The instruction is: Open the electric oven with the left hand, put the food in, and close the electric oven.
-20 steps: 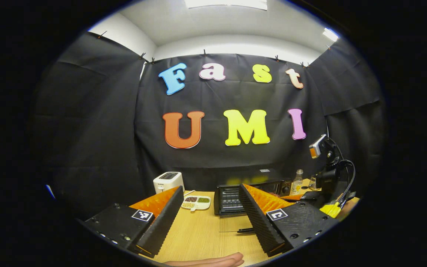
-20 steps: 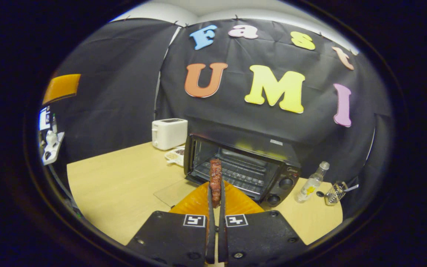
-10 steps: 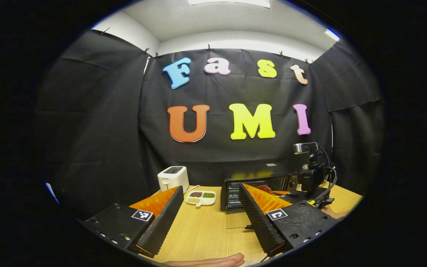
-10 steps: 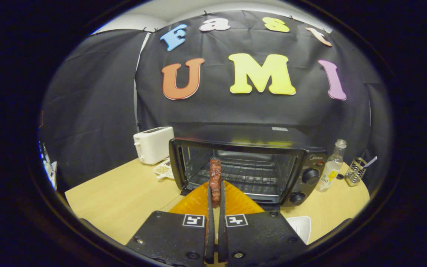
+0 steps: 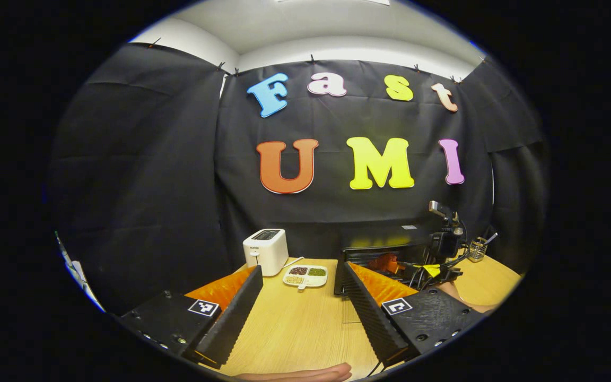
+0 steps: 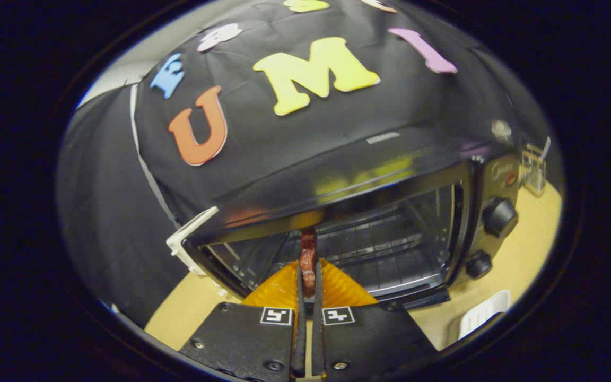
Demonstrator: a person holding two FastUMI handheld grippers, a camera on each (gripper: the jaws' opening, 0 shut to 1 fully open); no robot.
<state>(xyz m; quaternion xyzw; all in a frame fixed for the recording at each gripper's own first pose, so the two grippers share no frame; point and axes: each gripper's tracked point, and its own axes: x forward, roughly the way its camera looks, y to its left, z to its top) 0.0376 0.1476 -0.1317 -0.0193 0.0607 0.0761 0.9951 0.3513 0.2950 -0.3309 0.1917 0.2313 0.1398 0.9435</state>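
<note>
In the left gripper view, the left claw sits at the bottom of the frame with its two fingers spread wide and nothing between them, above the wooden counter. Left of centre, a white toaster stands at the back of the counter, and just to its right lies a white divided dish of beans or grains. Further right, the black electric oven stands against the cloth wall, and the right claw reaches into its front. At the far right, a small wire holder stands on the counter.

In the right gripper view, the picture is tilted. A white corner of the toaster shows at left. At bottom centre, the right claw is closed almost completely, both fingers pressing on a dark reddish strip of meat, which stands upright at the oven's open mouth. The electric oven takes up the middle, with its wire rack visible inside. Its two knobs sit at the right of the frame.
</note>
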